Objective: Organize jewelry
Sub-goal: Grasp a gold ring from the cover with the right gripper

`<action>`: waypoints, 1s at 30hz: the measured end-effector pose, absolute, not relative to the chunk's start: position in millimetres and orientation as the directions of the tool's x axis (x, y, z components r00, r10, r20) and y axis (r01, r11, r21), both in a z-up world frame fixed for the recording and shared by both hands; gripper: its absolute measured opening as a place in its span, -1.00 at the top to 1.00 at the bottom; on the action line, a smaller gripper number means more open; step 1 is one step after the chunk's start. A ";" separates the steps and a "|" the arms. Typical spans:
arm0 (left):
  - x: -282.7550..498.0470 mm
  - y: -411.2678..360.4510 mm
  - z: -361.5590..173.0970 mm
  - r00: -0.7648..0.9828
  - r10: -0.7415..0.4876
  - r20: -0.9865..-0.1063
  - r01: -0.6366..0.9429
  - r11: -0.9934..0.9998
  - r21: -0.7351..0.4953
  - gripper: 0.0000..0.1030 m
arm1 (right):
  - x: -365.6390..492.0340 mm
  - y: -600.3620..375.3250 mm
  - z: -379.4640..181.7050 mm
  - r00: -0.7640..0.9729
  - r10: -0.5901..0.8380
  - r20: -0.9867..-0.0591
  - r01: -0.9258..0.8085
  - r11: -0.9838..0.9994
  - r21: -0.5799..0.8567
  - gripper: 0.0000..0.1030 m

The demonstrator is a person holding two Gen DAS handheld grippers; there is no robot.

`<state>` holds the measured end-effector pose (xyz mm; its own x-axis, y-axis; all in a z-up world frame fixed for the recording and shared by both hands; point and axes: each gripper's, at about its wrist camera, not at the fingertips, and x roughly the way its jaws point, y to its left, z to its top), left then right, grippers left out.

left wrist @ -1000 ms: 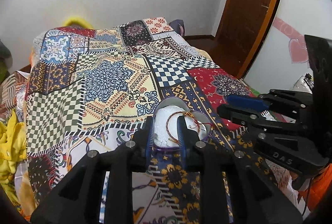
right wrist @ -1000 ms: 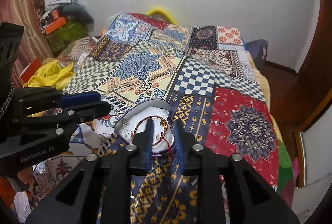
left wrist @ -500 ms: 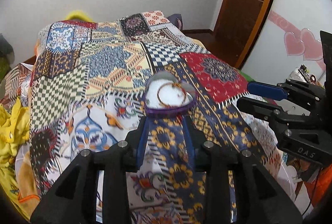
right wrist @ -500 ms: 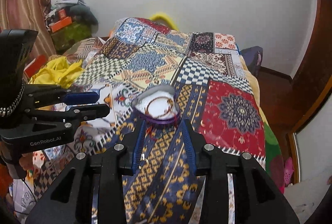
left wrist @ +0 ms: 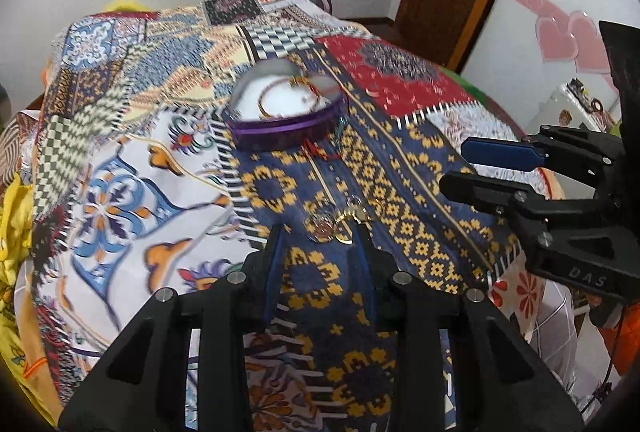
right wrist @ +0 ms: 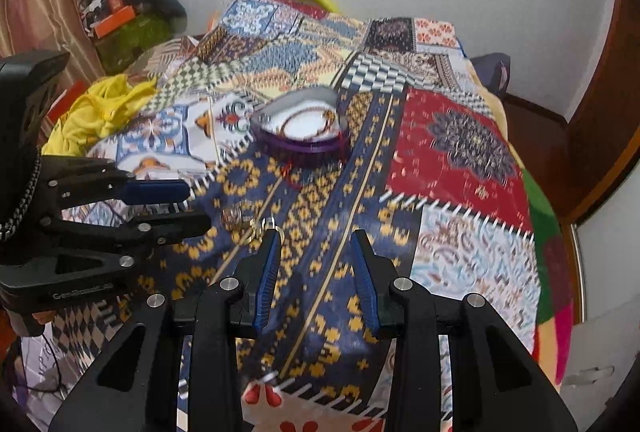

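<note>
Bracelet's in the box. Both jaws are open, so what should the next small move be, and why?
Probably lower the left gripper onto the loose rings lying just ahead of its open jaws. They sit on the bedspread, outside the purple heart box.

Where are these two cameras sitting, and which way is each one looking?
Left wrist: rides the left hand-held gripper, looks along its open fingers over the patchwork bedspread toward the door; the right hand-held gripper shows.
Right wrist: rides the right gripper, faces the wall; the left gripper shows.
Shared: purple heart-shaped jewelry box, loose jewelry.
</note>
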<state>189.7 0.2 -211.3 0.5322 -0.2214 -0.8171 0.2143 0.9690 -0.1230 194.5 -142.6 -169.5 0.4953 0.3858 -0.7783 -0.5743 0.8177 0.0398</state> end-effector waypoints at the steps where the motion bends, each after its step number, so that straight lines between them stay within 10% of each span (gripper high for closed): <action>1: 191.1 -0.8 -214.7 0.526 -0.221 -0.821 0.214 0.969 -0.124 0.37 | 193.9 -143.3 -172.2 0.490 0.384 -0.782 -0.574 0.818 0.042 0.37; 30: 190.0 -3.0 -212.2 0.564 -0.221 -0.796 0.217 0.969 -0.116 0.60 | 198.8 -121.9 -204.0 0.416 0.400 -0.817 -0.610 0.789 0.076 0.37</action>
<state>190.0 -3.0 -212.2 0.5638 -0.2211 -0.7958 0.2168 0.9693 -0.1157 198.8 -121.9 -204.0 0.4159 0.4000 -0.8167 -0.6097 0.7890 0.0760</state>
